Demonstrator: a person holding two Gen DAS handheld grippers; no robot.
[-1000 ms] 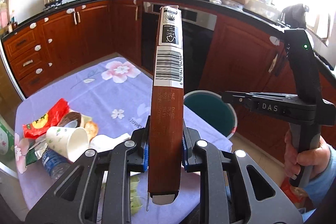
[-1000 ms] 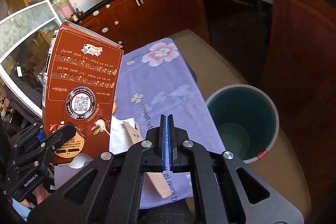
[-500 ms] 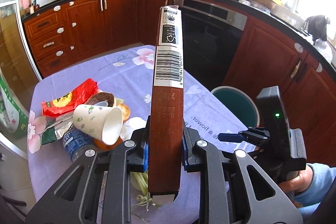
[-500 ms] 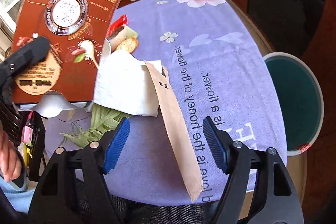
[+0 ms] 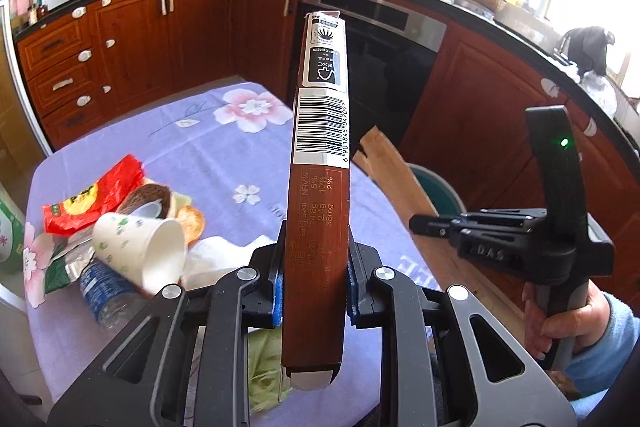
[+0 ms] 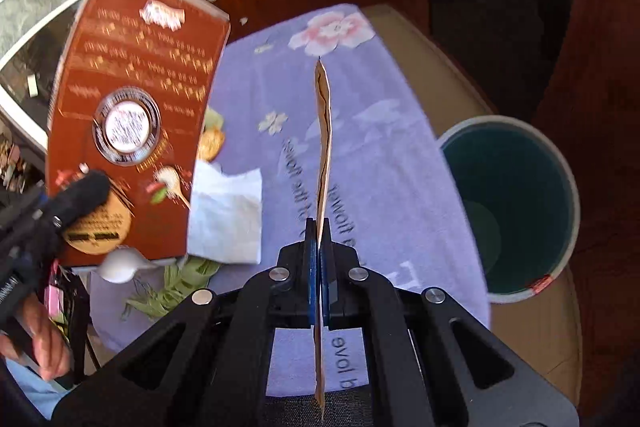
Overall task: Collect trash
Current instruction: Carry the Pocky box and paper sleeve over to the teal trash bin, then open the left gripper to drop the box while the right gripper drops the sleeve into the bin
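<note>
**Left wrist view: both grippers loaded, bin waiting beside the table**

Left wrist camera looked along the left gripper (image 5: 314, 287), whose blue-padded jaws were clamped narrowly on the thin side of a tall brown cardboard carton (image 5: 320, 187). The carton stood upright between the pads, its white barcode label facing the lens and its lower end hanging below the fingers. Behind it lay a table covered with a lilac flowered cloth (image 5: 200, 147). On the cloth's left part sat a heap of rubbish: a red snack wrapper (image 5: 92, 195), a white paper cup (image 5: 140, 251) tipped on its side, a clear plastic bottle with a blue label (image 5: 104, 291) under the cup, and a crumpled white napkin (image 5: 224, 259) beside them. To the right a person's hand (image 5: 568, 323) in a light blue sleeve gripped the handle of the right gripper (image 5: 416, 223), from which a long flat strip of tan paper (image 5: 392, 179) rose slantwise.

From the right wrist camera, the right gripper's (image 6: 318, 239) jaws were fully shut on that tan paper strip (image 6: 323, 147), seen edge-on and running straight up the middle of the picture, its tail hanging below the fingers. The strip was lifted clear of the cloth (image 6: 380, 147). On the floor just past the table's right edge stood a round dark green waste bin with a pale rim (image 6: 516, 211), open-topped. At left the brown carton (image 6: 132, 115) showed its broad printed face, blurred, held by the left gripper (image 6: 80, 191), with the white napkin (image 6: 224, 215) and some green leafy scraps (image 6: 176, 287) on the cloth below it.
</note>
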